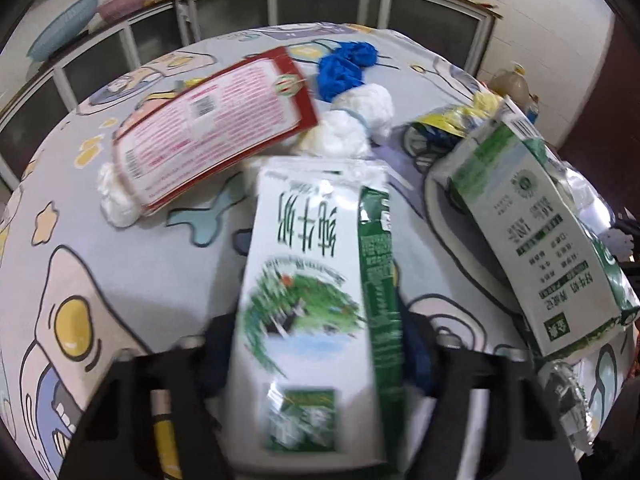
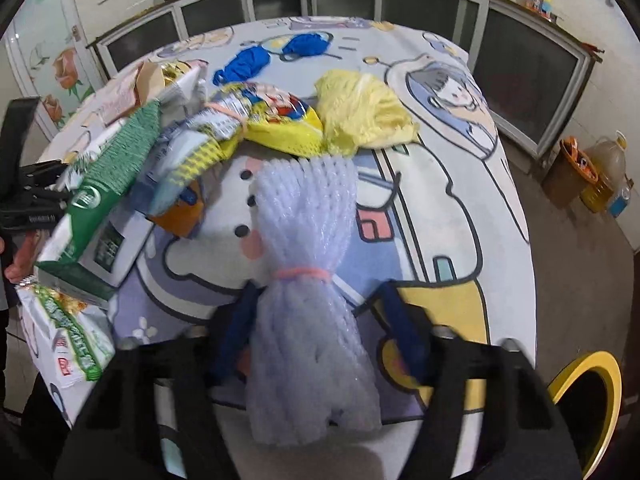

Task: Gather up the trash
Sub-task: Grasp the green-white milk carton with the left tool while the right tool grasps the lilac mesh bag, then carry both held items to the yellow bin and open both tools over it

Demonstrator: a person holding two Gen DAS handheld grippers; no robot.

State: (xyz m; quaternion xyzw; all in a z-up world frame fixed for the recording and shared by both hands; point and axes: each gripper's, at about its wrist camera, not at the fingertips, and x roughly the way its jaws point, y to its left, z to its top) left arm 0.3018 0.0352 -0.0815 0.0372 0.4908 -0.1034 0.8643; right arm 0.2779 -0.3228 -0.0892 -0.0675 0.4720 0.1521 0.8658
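Trash is being picked up: your left claw (image 1: 320, 356) is clamping a carton (image 1: 316, 300), your right claw (image 2: 316, 336) a foam net (image 2: 308, 280); next, you'll be needing a bin.

Both pictures are bright, with soft, even light and only faint shadows. The round lens bends things: the cabinet (image 1: 328, 4) curves like a bow, and the corners go black. In the left wrist view the milk carton (image 1: 316, 312) up close is smeared and fuzzy. In the right wrist view the pale foam net (image 2: 308, 280) looks soft, and the shiny snack bag (image 2: 256, 116) shows small white glints.
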